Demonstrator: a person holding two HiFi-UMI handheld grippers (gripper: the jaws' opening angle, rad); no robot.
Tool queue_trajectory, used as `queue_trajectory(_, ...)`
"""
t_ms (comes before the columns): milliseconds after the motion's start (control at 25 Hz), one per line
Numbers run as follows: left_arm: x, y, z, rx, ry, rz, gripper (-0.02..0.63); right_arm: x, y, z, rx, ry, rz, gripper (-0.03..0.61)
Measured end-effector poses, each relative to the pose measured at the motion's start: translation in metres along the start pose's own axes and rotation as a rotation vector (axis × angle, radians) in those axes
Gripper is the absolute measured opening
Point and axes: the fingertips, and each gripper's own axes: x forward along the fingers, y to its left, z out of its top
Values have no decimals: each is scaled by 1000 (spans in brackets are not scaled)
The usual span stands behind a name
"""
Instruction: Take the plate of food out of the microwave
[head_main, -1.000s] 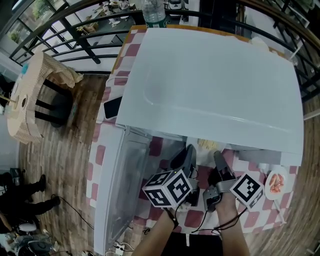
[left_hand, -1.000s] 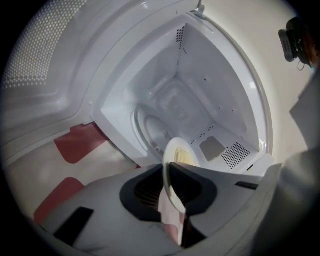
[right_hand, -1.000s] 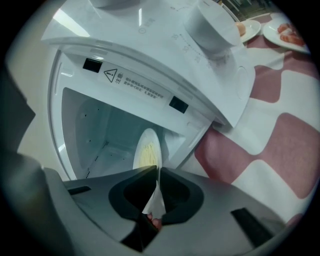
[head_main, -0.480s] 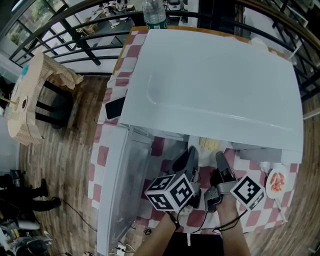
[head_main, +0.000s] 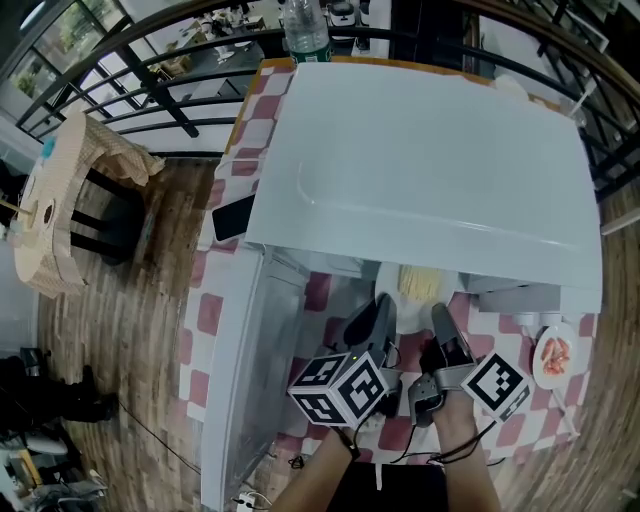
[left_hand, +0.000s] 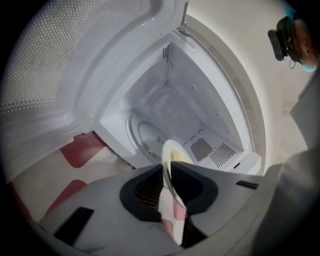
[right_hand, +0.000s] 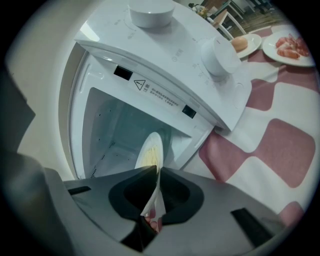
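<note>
left gripper (left_hand: 167, 167) clamped on the near rim of the plate (left_hand: 170, 148), which sits edge-on in the narrow gap between the jaws. its jaws have just been opening a bit, rim still between them. right gripper (right_hand: 156, 170) pinches the same plate (right_hand: 154, 139) further right on the rim, jaw tips almost together on it. in the head view the left gripper (head_main: 378, 312) and right gripper (head_main: 440, 318) sit side by side, both pointing into the oven, marker cubes toward the person. the plate (head_main: 390, 284) is just past their tips at the mouth of the microwave (head_main: 430, 160), half under the front edge of its top. yellowish food (head_main: 420, 281) on the plate. glass turntable (left_hand: 145, 137) lies behind and below the plate inside the cavity; cannot tell if the plate touches the sill. door (head_main: 250, 360) swung open to the left. two knobs (right_hand: 220, 57) on the panel to the right. microwave stands on a red-and-white checked tablecloth (right_hand: 280, 145). small dish of pink meat (head_main: 553, 360) to the right, black phone (head_main: 228, 215) to the left, bottle (head_main: 305, 25) behind.
</note>
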Motion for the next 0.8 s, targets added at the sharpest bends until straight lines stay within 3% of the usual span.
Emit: queue_trajectory(800, -25, -6, -6, 11, 11, -20, 72, -23, 4, -15, 23, -30, -3, 37)
